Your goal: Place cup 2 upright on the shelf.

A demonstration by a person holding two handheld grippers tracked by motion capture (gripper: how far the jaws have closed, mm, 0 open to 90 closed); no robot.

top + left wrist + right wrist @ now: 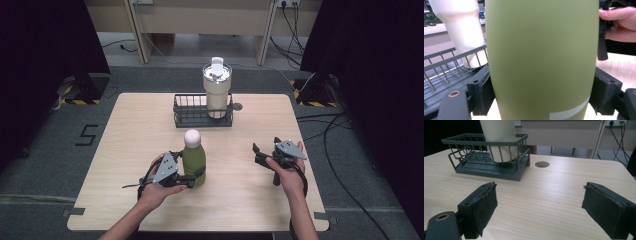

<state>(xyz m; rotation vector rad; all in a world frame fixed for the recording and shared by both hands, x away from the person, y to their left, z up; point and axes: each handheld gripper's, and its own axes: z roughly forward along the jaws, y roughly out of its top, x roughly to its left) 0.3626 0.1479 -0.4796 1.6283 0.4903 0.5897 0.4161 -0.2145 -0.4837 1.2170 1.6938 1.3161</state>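
A person sat at a pale wooden table (150,200), a gripper in each hand. The left gripper (189,178) pinched the lower body of an olive-green bottle with a rounded white cap (194,159), which stood upright near the table's front. Beyond it, a dark wire basket (187,116) held a cream tumbler with a lid (217,90) at its right end. The bottle looked grasped but not yet lifted; moving it, probably to the basket's free left side, remained. The right gripper (262,156) hovered with jaws spread wide, holding nothing. In the left gripper view the bottle (541,57) hid most of the scene, its base cut off.
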